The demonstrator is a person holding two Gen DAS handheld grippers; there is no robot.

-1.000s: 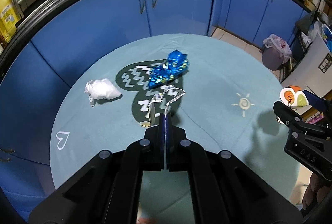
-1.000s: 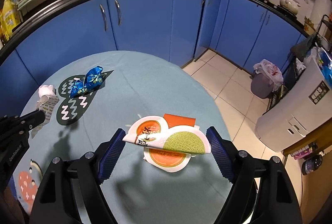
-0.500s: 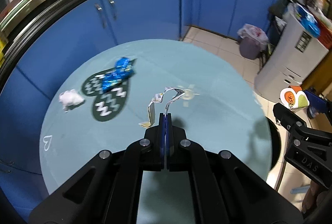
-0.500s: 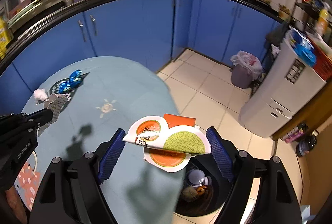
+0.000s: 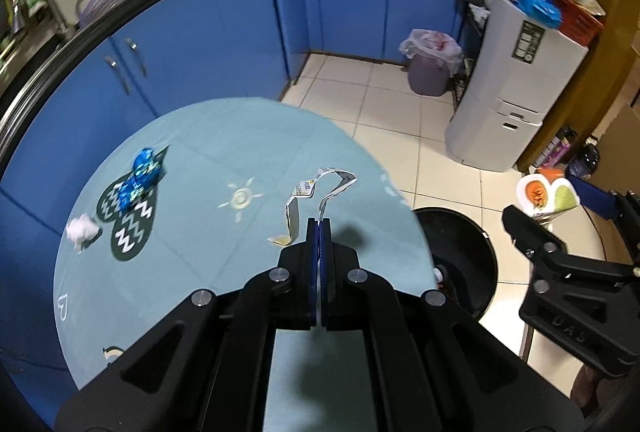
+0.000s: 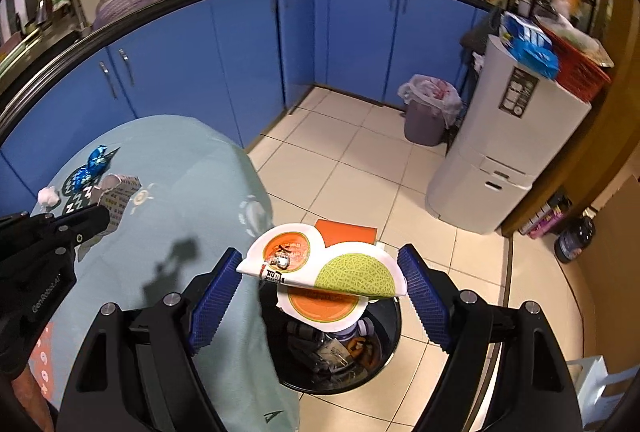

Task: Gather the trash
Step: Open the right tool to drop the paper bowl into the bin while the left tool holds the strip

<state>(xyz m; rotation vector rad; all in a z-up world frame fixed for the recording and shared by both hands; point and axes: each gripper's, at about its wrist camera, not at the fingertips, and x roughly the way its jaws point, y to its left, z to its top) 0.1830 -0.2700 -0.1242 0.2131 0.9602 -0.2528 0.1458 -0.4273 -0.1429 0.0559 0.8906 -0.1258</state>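
Observation:
My left gripper (image 5: 319, 222) is shut on a crumpled printed paper strip (image 5: 316, 187), held over the right edge of the round teal table (image 5: 200, 232). The right gripper (image 6: 320, 264) grips a folded melon-print wrapper (image 6: 348, 272) between wide-set blue pads, above the black trash bin (image 6: 384, 364) on the floor. Several discarded items lie inside that bin. A blue foil wrapper (image 5: 140, 175) and a white tissue ball (image 5: 82, 230) lie on the table's far left. In the left wrist view the right gripper (image 5: 560, 207) is at the right, beyond the bin (image 5: 472, 260).
Blue cabinets (image 6: 240, 63) curve around behind the table. A grey bin lined with a plastic bag (image 6: 428, 111) stands on the tiled floor beside a tall white appliance (image 6: 500, 151). Open floor lies between them and the black bin.
Both grippers swung right, away from the middle of the table. The black bin came into view, and the melon-print wrapper now hangs over its opening. Neither grip changed.

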